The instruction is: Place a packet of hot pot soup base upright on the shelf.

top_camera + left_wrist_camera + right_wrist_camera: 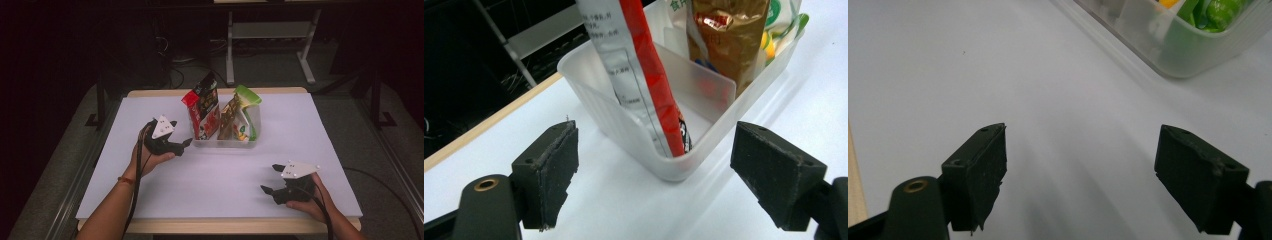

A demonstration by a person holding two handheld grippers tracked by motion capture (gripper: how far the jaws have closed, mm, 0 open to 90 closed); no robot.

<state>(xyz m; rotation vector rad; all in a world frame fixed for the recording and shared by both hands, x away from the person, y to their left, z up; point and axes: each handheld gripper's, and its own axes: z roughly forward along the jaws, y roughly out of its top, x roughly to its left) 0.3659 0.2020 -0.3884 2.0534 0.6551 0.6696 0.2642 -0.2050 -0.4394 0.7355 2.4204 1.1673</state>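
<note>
Looking down from the high view, I judge packing nearly done: snack bags stand in the clear tub [226, 141] mid-counter. Left gripper view: my left gripper [654, 175] jaws gape empty beside the red bag [649, 85]. Right gripper view: right gripper [1080, 177] jaws wide, empty

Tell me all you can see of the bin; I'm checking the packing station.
The bin is a low, oblong tub of frosted, see-through plastic with rounded corners, standing upright on the white table top, toward its far side. Snack bags stand in it and rise well above its rim: a red one at its left end, a brown one and a green-and-white one to the right. No gripper touches it.
</note>
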